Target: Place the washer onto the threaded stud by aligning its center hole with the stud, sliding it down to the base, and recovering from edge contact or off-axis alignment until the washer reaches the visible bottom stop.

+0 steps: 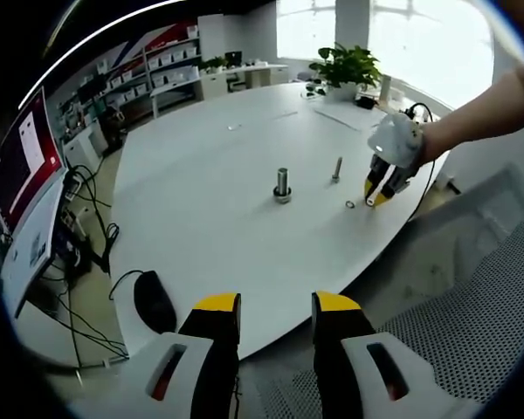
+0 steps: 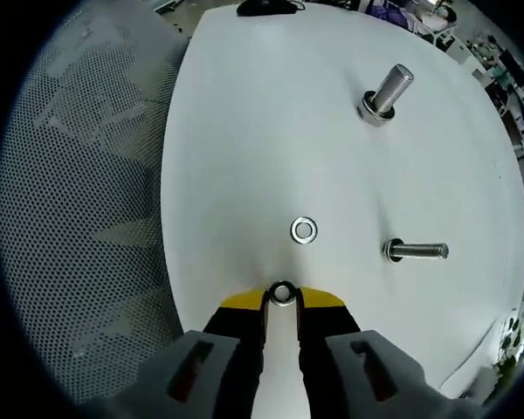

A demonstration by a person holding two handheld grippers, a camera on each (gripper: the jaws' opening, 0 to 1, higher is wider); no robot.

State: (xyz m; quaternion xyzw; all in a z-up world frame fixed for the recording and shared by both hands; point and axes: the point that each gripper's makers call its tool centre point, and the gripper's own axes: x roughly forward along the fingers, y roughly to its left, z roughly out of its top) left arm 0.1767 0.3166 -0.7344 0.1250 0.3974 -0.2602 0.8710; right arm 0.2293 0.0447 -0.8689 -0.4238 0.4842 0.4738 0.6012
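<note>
The right gripper has its jaws drawn nearly together on a small washer, pinched at the tips just above the white table near its edge by the mesh chair. A second washer lies flat on the table just beyond the tips. The thin stud stands upright beyond that and off to one side, its axis vertical; the thicker stud stands farther in. The left gripper hovers with jaws apart, well back at the table's near edge, so the right one is far nearer the studs.
</note>
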